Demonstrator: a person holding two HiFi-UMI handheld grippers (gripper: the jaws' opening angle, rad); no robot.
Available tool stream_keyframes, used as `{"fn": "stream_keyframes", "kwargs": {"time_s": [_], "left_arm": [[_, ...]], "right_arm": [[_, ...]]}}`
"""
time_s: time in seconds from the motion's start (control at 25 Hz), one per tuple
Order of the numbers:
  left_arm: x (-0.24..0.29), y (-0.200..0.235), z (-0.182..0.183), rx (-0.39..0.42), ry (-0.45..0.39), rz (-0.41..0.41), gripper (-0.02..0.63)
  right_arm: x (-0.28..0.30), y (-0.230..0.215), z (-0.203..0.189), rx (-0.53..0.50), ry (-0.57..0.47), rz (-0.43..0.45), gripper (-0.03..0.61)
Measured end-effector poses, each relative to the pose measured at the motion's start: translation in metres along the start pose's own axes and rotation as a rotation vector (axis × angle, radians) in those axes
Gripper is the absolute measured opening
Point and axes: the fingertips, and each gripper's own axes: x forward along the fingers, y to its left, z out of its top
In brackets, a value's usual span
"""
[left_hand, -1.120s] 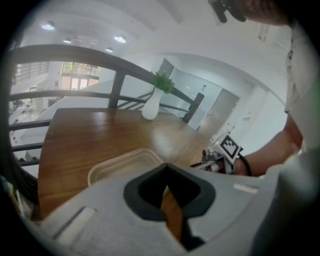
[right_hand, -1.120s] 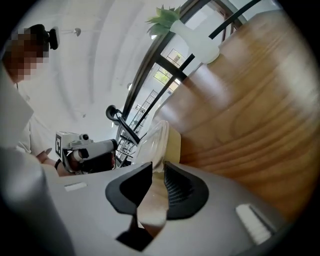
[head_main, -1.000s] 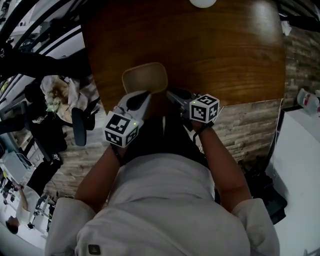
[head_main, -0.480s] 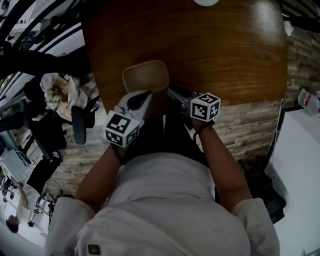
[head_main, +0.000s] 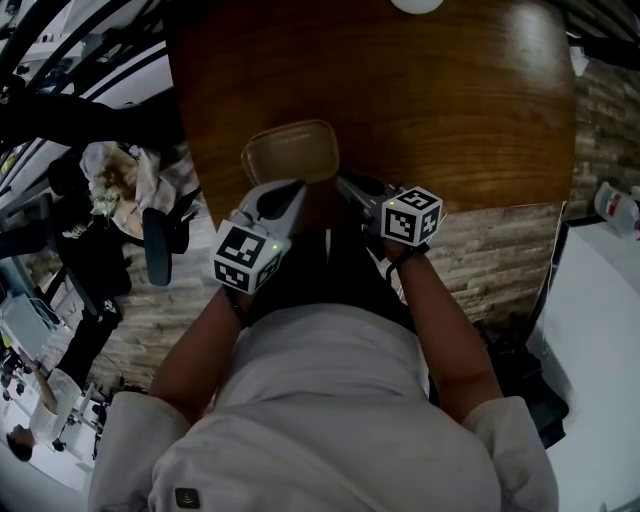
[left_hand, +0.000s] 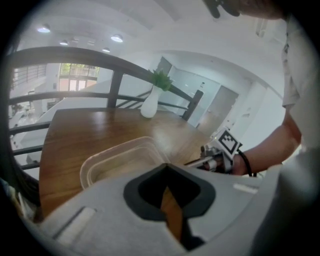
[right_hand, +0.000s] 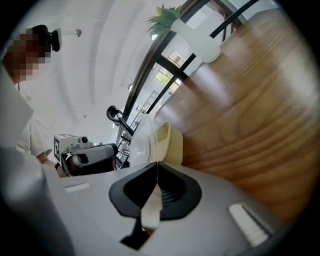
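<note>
An empty clear plastic container (head_main: 290, 150) sits near the front edge of the wooden table (head_main: 450, 100). My left gripper (head_main: 297, 186) hovers at the container's near edge, jaws shut with nothing seen between them. In the left gripper view the container (left_hand: 120, 160) lies just past the left gripper (left_hand: 166, 166). My right gripper (head_main: 340, 182) is at the container's near right corner. In the right gripper view the right gripper (right_hand: 157, 164) has its jaws together right at the container's rim (right_hand: 167, 142); whether the rim is pinched is hidden.
A white vase with a green plant (head_main: 417, 4) stands at the table's far edge. A dark railing (left_hand: 120, 80) runs behind the table. A black chair (head_main: 155, 240) and clutter are at the left, and a white counter (head_main: 600, 300) is at the right.
The right gripper's jaws, slightly apart before, have come together. The left gripper has shifted a little, showing more of the container. The container has barely moved.
</note>
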Motion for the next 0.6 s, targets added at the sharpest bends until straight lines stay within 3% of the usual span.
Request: {"fn": "stream_keyframes", "kwargs": {"time_s": [0.32,0.6], "left_arm": [[-0.006,-0.016,-0.004,0.024,-0.002,-0.002,0.003],[-0.027,-0.027,-0.003,0.018,-0.059,0.026,0.003]], "right_arm": [[-0.009,0.023,0.002,-0.076,-0.015,0.014,0.006],[-0.014,0.062,0.008,-0.181,-0.021,0.056,0.006]]}}
